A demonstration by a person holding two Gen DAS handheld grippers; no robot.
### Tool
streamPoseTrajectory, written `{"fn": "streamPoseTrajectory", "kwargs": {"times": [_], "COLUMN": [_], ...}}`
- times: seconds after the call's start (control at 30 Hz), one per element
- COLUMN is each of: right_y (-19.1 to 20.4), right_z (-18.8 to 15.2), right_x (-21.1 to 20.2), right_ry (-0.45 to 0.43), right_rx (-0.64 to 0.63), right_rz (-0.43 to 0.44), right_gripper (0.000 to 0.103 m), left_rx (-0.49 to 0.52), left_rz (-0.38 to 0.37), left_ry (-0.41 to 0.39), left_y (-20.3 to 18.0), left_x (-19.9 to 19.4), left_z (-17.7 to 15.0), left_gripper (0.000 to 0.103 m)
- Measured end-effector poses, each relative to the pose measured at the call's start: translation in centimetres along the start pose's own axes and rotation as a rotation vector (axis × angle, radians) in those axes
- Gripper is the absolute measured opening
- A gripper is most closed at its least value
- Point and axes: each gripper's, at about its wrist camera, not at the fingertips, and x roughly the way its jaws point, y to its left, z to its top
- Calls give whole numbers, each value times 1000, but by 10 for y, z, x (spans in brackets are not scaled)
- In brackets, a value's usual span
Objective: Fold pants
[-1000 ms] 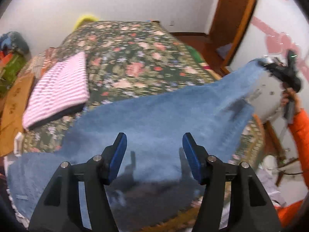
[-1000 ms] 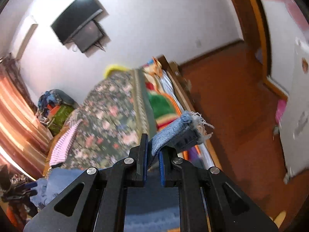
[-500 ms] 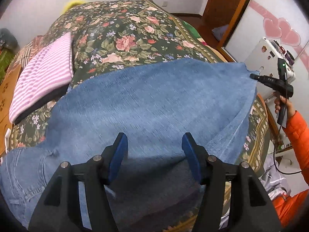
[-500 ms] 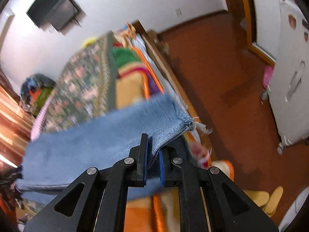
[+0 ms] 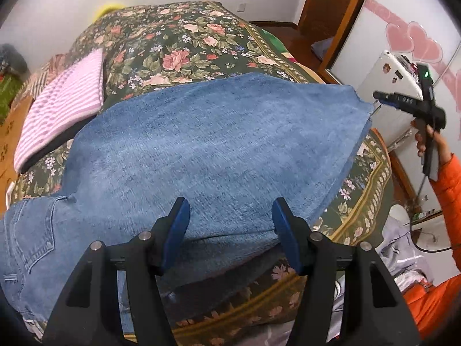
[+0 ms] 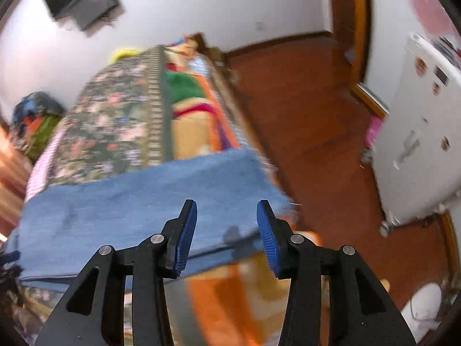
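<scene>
right wrist view: right gripper (image 6: 226,232) jaws opening above jeans (image 6: 138,201); left gripper (image 5: 230,236) parted.

Blue denim pants (image 5: 207,150) spread flat across a floral bedspread (image 5: 184,43), beside a folded pink striped cloth (image 5: 60,106). Left gripper (image 5: 230,230) poised above the near edge, jaws apart and empty. Right gripper (image 5: 383,98) just off the frayed hem, gripped by an orange-sleeved hand (image 5: 429,141).

Both wrist views look steeply down, close over bed (image 5: 201,43); shared: jeans (image 5: 219,150).
</scene>
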Motion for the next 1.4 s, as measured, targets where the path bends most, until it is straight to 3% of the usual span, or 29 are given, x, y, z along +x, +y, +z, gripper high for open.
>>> {"fn": "streamPoseTrajectory", "kwargs": {"times": [0.1, 0.2, 0.33, 0.6, 0.7, 0.77, 0.97, 1.13, 1.27, 1.4], "right_y": [35, 64, 73, 73, 81, 87, 141, 210, 264, 305], "right_z": [-5, -19, -45, -65, -62, -59, -46, -53, -69, -83], "right_x": [7, 26, 51, 40, 39, 32, 7, 17, 25, 34], "right_ry": [14, 60, 153, 178, 225, 237, 152, 169, 211, 243], "right_rx": [-65, -126, -164, -246, -292, -314, -378, -465, -533, -608], "right_rz": [78, 110, 87, 51, 15, -4, 120, 245, 346, 389], "right_gripper": [50, 50, 50, 51, 50, 50, 50, 50, 51, 51], "left_rx": [-12, -25, -20, -51, -71, -98, -249, -332, -316, -359], "left_rz": [6, 2, 5, -4, 27, 86, 210, 160, 152, 97], "left_ry": [-12, -25, -42, -66, -81, -105, -120, -34, -56, -67], "left_y": [0, 1, 0, 7, 18, 32, 100, 128, 123, 129], "left_x": [-2, -5, -9, -17, -30, -42, -58, -40, -41, -41], "left_z": [-6, -11, -20, -27, -30, -32, -49, -80, -106, -125], "left_gripper": [60, 60, 63, 64, 64, 64, 64, 64, 64, 66]}}
